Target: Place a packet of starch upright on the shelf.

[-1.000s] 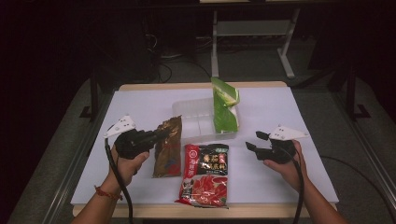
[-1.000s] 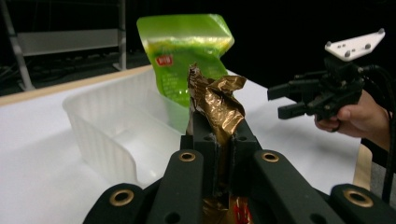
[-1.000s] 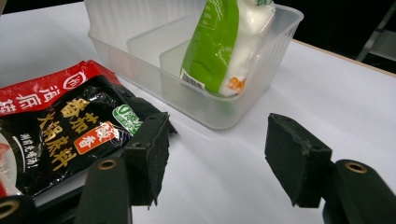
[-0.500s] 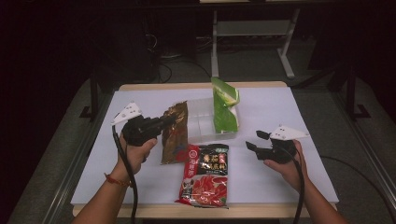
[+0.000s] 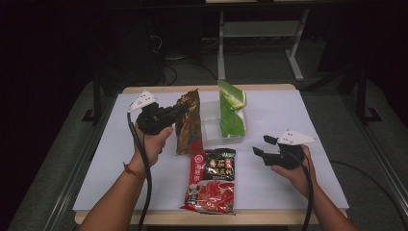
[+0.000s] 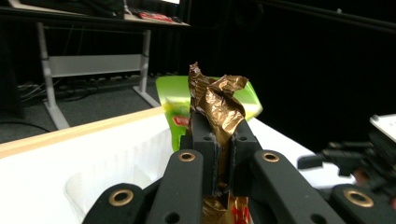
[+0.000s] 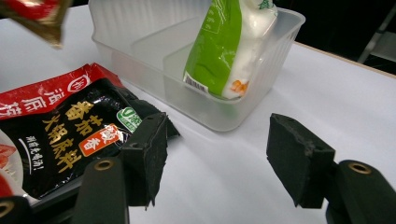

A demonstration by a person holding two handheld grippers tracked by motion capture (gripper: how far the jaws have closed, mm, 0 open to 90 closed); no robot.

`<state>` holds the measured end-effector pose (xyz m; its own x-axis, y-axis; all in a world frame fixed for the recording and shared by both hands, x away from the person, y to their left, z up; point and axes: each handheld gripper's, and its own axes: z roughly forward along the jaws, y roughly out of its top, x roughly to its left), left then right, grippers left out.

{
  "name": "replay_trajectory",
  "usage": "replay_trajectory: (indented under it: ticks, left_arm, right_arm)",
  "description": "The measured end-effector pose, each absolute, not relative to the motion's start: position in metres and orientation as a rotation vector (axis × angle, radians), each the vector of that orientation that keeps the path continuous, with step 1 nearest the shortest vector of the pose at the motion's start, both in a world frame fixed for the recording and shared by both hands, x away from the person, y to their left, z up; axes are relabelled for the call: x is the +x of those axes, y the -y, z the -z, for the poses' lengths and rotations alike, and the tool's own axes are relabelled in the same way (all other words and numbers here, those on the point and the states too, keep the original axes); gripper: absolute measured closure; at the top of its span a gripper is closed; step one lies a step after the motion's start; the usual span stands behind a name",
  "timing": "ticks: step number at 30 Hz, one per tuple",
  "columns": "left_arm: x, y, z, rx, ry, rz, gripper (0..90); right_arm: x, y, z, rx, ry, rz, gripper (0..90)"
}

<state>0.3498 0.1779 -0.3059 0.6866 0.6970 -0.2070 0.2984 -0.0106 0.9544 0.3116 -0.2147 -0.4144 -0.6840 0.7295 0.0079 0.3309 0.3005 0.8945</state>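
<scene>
My left gripper point(image 5: 180, 111) point(image 6: 223, 154) is shut on the crinkled top edge of a brown-gold snack bag point(image 5: 188, 124) point(image 6: 219, 100), which hangs off the table at the left rim of a clear plastic bin point(image 5: 211, 129) point(image 7: 140, 28). A green and white bag point(image 5: 232, 109) point(image 7: 219, 46) stands upright in the bin's right compartment. A red and black sauce packet point(image 5: 211, 180) point(image 7: 56, 126) lies flat at the front of the table. My right gripper point(image 5: 262, 147) point(image 7: 217, 158) hovers open at the right, nothing between its pads, pointing at the bin's near corner.
The white table point(image 5: 288, 115) has free surface at the left and far right. A wooden edge point(image 5: 159, 90) runs along its far side. Beyond it are a dark floor, cables and a white desk frame point(image 5: 260, 33).
My left gripper has lifted the brown-gold bag off the table and carried it up and toward the bin. The right gripper has stayed where it was.
</scene>
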Motion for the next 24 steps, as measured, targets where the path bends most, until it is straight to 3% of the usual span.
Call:
replay_trajectory:
  ticks: [24]
  left_arm:
    - [0.412,-0.134,0.313,1.560,-0.981,-0.528,84.7]
  right_arm:
    - [0.312,0.214,0.419,0.947,-2.191,-1.339,37.0]
